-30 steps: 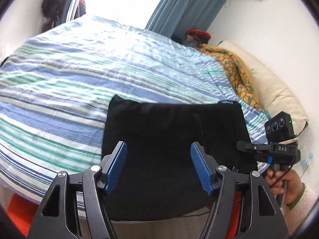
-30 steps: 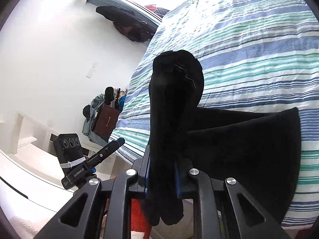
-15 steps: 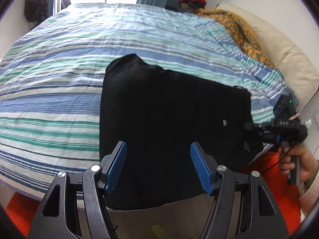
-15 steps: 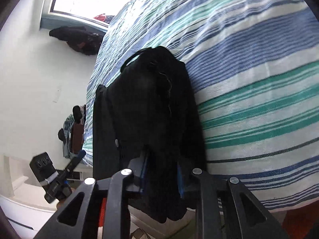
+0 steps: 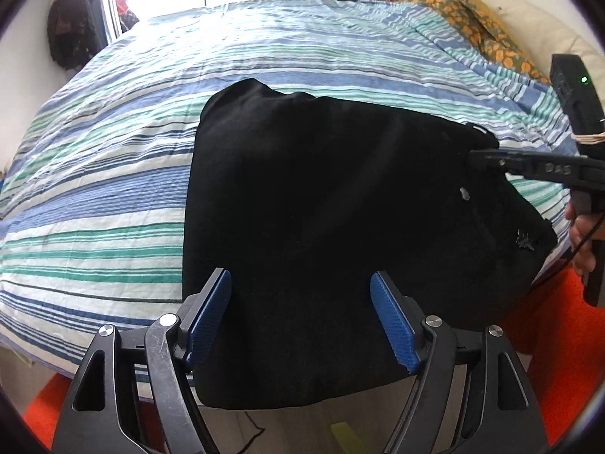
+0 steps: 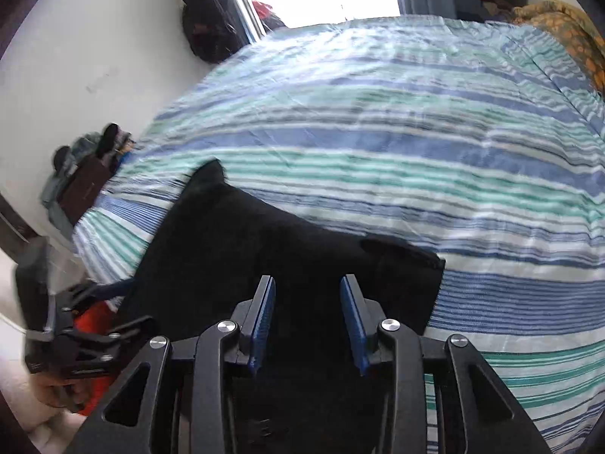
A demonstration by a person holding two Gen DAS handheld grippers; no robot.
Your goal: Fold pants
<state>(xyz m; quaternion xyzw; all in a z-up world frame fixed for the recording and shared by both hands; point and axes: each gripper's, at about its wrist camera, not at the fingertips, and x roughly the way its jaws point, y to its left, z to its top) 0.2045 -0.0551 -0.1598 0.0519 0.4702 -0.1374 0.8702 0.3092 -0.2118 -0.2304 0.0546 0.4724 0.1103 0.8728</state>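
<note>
Our right gripper (image 6: 306, 321) has just been opening and now stands partly open with nothing pinched between its blue pads (image 6: 261, 321); a second ago it was clamped on a bunched fold of the black pants (image 5: 340, 227), so we read that as the release after carrying the fold over. The cloth now lies flat just below and ahead of it instead of hanging from it. Our left gripper (image 5: 302, 321) has also just been opening and is wide, empty, hovering above the near edge of the pants, with no cloth between the pads. Outward from both, the pants sit as a compact dark rectangle on the near side of the striped bed (image 5: 113, 189), near edge drooping over the bedside above the orange rug (image 5: 559, 321). This fold looks done; the far-left corner still bulges, so we'd judge smoothing or another fold comes next.
</note>
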